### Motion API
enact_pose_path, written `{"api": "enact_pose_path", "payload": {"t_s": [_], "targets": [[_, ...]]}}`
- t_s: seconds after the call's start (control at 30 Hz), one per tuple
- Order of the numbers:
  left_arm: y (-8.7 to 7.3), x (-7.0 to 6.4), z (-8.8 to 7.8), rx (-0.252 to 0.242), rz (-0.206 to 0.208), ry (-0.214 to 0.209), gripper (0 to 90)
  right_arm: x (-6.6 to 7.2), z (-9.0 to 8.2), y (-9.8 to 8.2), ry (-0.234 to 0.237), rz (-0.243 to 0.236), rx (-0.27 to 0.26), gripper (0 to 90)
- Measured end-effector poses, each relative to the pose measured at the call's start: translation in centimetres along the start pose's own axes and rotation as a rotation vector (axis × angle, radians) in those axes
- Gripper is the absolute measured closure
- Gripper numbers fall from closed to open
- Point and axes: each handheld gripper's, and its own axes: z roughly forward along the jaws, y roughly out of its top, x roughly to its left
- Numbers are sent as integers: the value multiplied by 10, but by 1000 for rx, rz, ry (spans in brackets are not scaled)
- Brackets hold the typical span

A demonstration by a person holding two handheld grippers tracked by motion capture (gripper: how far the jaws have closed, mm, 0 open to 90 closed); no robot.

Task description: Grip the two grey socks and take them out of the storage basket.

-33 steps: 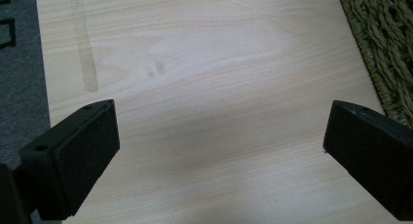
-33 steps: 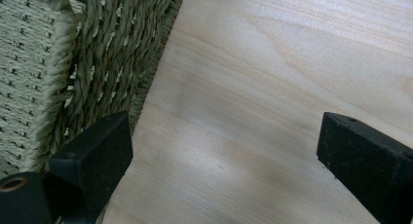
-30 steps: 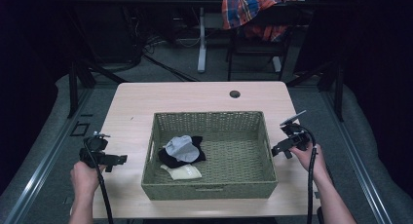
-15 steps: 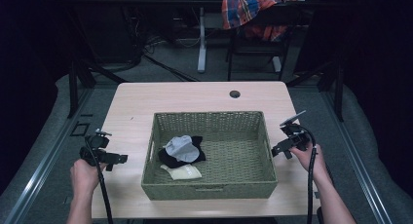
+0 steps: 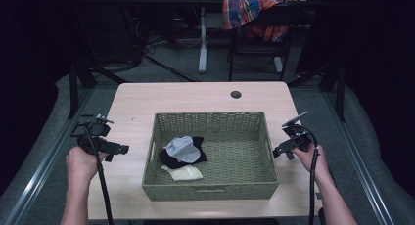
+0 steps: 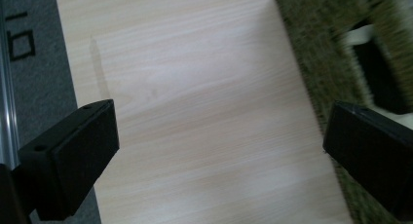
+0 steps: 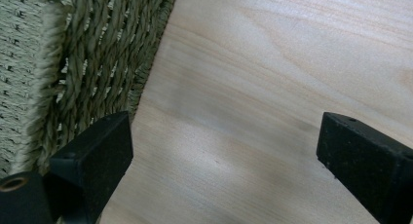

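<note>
Since the earlier frames almost nothing has shifted: both hands hold their places at either side of the basket, with the left gripper only a touch nearer the person.

The light wooden table [image 5: 195, 95] carries everything, with a small dark round hole [image 5: 236, 94] near its far edge. At its middle sits the woven green basket [image 5: 210, 188], rectangular and open-topped. Inside, toward the basket's left end, lies a small heap of cloth: a black cloth [image 5: 171, 159] underneath, a grey cloth [image 5: 181, 147] bunched on top of it, and a cream cloth [image 5: 186, 172] just in front, touching the black one.

On the left, the left gripper [image 5: 117, 149] is held above bare tabletop, apart from the basket's left wall and pointing toward it. In the left gripper view its jaws stand wide apart with nothing between them but wood, and the basket's rim and the dark cloth show past the right-hand jaw.

On the right, the right gripper [image 5: 279, 151] is held just beside the basket's right wall. In the right gripper view its jaws are likewise spread wide and empty over the table, with the woven wall close against one jaw; whether they touch I cannot tell.
</note>
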Motion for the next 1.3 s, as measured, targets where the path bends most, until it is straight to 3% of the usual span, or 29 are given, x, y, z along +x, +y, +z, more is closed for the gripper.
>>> {"api": "enact_pose_path", "payload": {"t_s": [0.27, 0.3, 0.37, 0.43, 0.47, 0.73, 0.8, 0.87, 1.0, 1.03, 1.07, 1.13, 1.3], "targets": [[19, -28, -19, -31, 109, -37, 0, 0, -1, -1, -1, 7, -7, 60], [26, -36, -23, -38, 138, -40, 0, -1, 0, -1, 1, 8, -5, 60], [29, -40, -24, -40, 146, -43, 0, -2, -1, 0, 5, -1, 8, 60], [35, -45, -24, -45, 162, -51, 0, -1, 0, -1, 1, 20, -10, 60], [38, -47, -24, -44, 170, -57, 0, -3, -1, -1, 6, 5, 7, 60], [56, -69, -14, -20, 241, -83, 0, -4, -1, 0, 0, -3, 19, 64], [59, -74, -11, -16, 256, -90, 0, -4, 0, -1, 7, 11, -2, 65], [63, -80, -8, -6, 279, -98, 0, -4, -2, 0, -2, -7, 23, 65], [69, -92, 0, 6, 311, -107, 0, -4, 0, -1, 2, 9, 3, 64], [71, -95, 2, 9, 321, -109, 0, -5, -2, 0, -1, -10, 27, 65], [72, -98, 4, 12, 333, -105, 0, -3, 0, -1, 0, 11, 1, 67], [74, -103, 7, 22, 351, -89, 0, -3, 1, -1, 1, 13, 1, 69], [79, -112, 15, 38, 370, -102, 0, -5, -1, 0, 0, -5, 22, 71]]}}
